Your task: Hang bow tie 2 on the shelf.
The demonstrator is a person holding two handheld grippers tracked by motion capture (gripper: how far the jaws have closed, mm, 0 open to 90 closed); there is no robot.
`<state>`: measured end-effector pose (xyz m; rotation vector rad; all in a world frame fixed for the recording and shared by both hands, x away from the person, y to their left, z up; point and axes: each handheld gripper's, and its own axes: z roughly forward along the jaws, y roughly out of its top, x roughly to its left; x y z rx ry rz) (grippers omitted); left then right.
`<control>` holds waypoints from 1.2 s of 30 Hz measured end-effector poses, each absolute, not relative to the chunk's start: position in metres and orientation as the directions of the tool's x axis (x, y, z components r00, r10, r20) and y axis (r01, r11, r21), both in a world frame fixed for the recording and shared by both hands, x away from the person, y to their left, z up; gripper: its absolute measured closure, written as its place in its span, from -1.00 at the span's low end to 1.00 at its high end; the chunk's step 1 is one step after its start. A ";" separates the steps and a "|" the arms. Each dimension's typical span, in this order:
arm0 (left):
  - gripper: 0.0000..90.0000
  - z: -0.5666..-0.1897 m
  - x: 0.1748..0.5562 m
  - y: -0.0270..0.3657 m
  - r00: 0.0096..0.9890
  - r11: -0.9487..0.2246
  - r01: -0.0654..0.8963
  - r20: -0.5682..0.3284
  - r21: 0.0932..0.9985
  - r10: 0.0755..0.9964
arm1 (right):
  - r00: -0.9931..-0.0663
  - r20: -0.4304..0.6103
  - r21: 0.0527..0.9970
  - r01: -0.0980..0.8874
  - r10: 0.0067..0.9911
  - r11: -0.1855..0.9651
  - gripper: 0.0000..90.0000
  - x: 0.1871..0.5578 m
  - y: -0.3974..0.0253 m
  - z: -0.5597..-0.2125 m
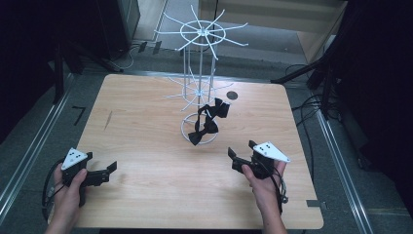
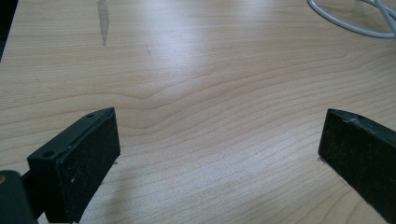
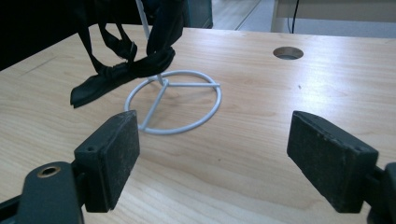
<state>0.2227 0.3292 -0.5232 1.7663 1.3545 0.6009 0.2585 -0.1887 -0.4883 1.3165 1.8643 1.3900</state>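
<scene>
Hanging on the white wire rack point(image 1: 200, 73) at twelve o'clock, black bow ties point(image 1: 208, 119), perhaps two; both grippers' jaws gape wide over the wood table point(image 1: 146, 146).

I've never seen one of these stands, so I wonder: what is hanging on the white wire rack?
Black bow ties hang from the lower arms of the white wire rack, down near its ring base. The upper arms are bare. The straps overlap, so the exact number is unclear.

Rack point(image 1: 200, 87) mid-table point(image 1: 146, 195); bow ties point(image 1: 207, 122) hanging at its base.
</scene>
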 end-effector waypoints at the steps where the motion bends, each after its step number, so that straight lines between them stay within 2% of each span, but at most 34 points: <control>1: -1.00 -0.523 0.223 0.329 0.310 -0.093 0.558 -0.104 0.825 0.945 | -0.435 0.175 0.909 0.416 0.883 0.025 -0.61 0.257 -0.191 -0.489; 36: -1.00 -0.523 0.222 0.328 0.309 -0.099 0.560 -0.097 0.822 0.946 | -0.401 0.170 0.902 0.431 0.900 0.022 -0.65 0.218 -0.273 -0.510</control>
